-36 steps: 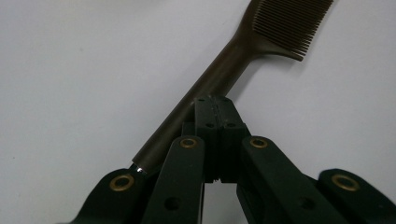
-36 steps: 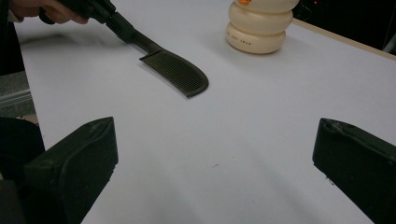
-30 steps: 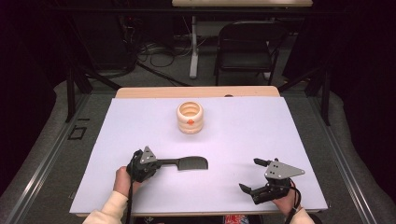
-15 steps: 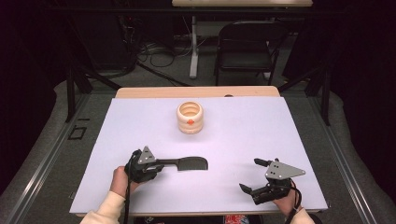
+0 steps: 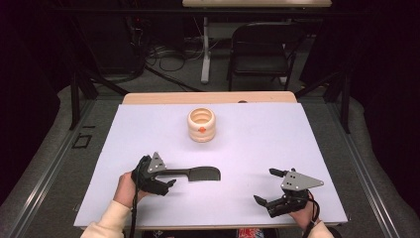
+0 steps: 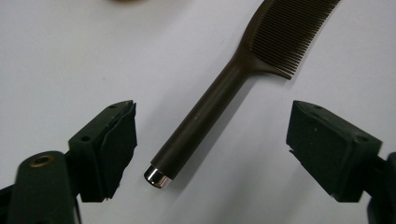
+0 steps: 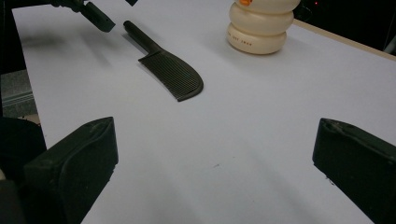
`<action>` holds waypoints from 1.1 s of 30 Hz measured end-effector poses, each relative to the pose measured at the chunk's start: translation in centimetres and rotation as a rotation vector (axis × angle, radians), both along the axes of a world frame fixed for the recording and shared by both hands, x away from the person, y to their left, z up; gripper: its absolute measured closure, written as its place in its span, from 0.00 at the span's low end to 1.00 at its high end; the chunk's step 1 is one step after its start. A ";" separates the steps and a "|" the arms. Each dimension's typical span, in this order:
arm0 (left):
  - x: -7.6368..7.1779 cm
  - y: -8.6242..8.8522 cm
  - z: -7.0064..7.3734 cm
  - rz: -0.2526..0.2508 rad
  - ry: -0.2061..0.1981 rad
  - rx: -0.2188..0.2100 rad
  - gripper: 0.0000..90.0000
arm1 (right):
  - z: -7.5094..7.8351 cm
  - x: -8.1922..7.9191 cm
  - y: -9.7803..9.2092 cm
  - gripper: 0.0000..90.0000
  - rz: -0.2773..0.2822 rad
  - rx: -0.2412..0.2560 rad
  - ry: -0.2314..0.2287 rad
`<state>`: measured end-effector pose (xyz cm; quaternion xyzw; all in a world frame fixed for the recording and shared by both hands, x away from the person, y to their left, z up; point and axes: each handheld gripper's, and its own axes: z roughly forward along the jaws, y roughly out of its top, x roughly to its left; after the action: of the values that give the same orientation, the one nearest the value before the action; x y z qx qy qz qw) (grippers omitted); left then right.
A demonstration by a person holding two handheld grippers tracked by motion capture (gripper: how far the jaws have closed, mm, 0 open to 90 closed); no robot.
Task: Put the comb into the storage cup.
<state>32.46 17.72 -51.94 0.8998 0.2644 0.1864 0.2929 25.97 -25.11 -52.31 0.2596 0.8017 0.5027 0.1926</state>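
Left gripper (image 5: pixel 166 179) spread at comb (image 5: pixel 198 173) handle on white table (image 5: pixel 247 148), near front-left; right gripper (image 5: pixel 270 187) spread, well apart. Cream ribbed holder (image 5: pixel 201 125) farther back.

Left gripper view: jaws wide apart, flanking comb (image 6: pixel 224 93) handle end, not touching.

Right gripper view: jaws apart over bare table; comb (image 7: pixel 170 70) lying flat beyond.
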 end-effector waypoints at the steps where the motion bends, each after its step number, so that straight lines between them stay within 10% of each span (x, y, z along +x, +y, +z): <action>1: 0.1 -0.1 0.0 -0.002 -0.003 0.003 0.16 | 0.0 0.0 0.0 0.00 0.000 0.000 0.000; 11: 1.1 -0.9 0.3 -0.038 -0.023 0.046 0.01 | 0.0 0.1 0.0 0.00 0.001 0.000 0.003; 33: 3.2 -3.2 -0.2 -0.151 -0.001 0.158 0.00 | 0.0 0.1 0.0 0.00 0.006 -0.001 0.006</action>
<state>35.65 14.55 -52.09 0.9374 0.1800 0.1844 0.2342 26.08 -25.11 -52.35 0.2585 0.8034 0.5021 0.1887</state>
